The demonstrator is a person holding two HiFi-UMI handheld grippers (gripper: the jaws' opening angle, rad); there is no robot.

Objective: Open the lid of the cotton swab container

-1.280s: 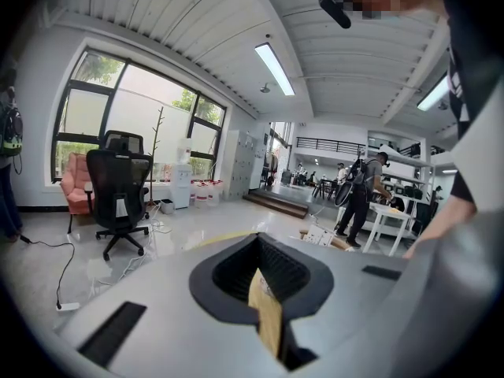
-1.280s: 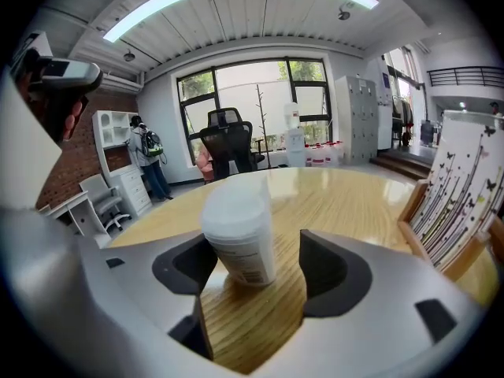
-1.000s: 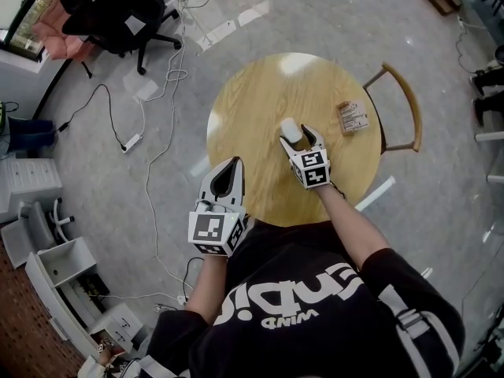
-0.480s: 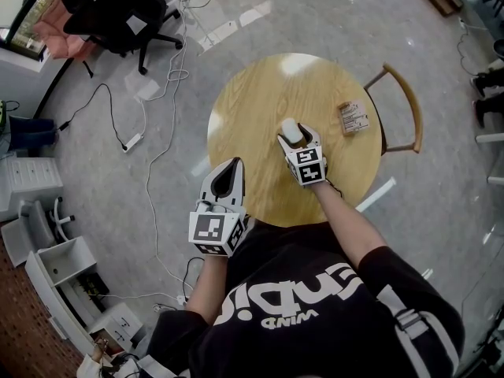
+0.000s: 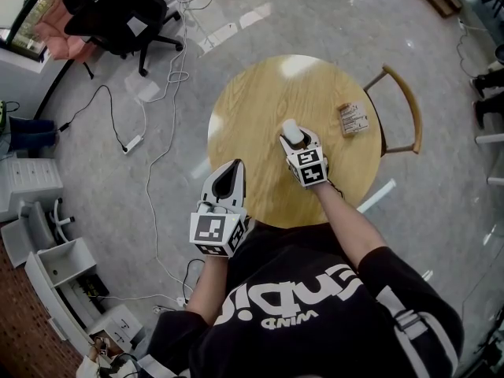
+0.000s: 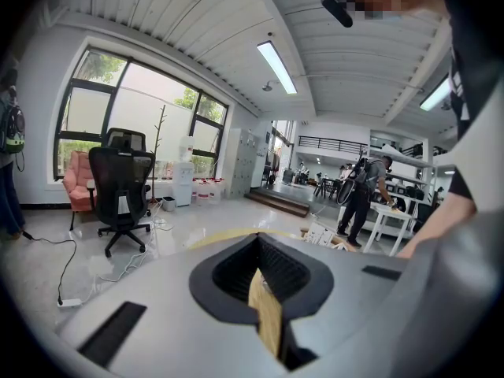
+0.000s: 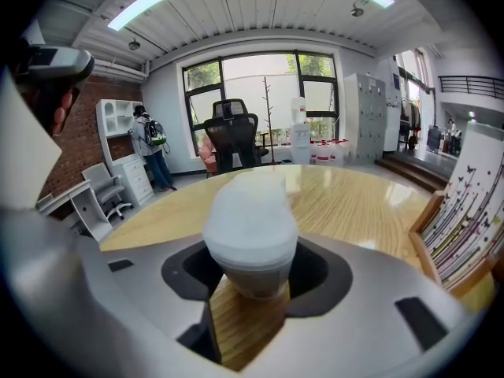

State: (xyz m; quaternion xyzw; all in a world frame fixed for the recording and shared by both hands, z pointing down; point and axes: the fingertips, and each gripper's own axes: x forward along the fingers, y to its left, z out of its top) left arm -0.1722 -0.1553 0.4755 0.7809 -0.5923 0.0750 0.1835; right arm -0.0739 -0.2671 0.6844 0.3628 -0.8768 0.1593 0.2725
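The cotton swab container (image 5: 292,133), a small pot with a domed white lid, stands upright on the round wooden table (image 5: 252,101). My right gripper (image 5: 299,138) reaches over the table with its jaws on either side of the container (image 7: 250,227), and they are closing on it. A thin sliver of tabletop still shows at the pot's left side. The lid sits down on the pot. My left gripper (image 5: 229,169) hangs shut and empty off the table's near-left edge, and in the left gripper view (image 6: 264,290) its jaws meet with nothing between them.
A small printed box (image 5: 353,118) lies at the table's right edge, close on my right gripper's right (image 7: 465,211). A wooden chair (image 5: 403,93) stands just beyond it. On the floor to the left are cables and a power strip (image 5: 132,142), with a black office chair (image 5: 118,10) at the far left.
The right gripper has slid forward round the container and its jaws have narrowed towards it. The left gripper has stayed where it was.
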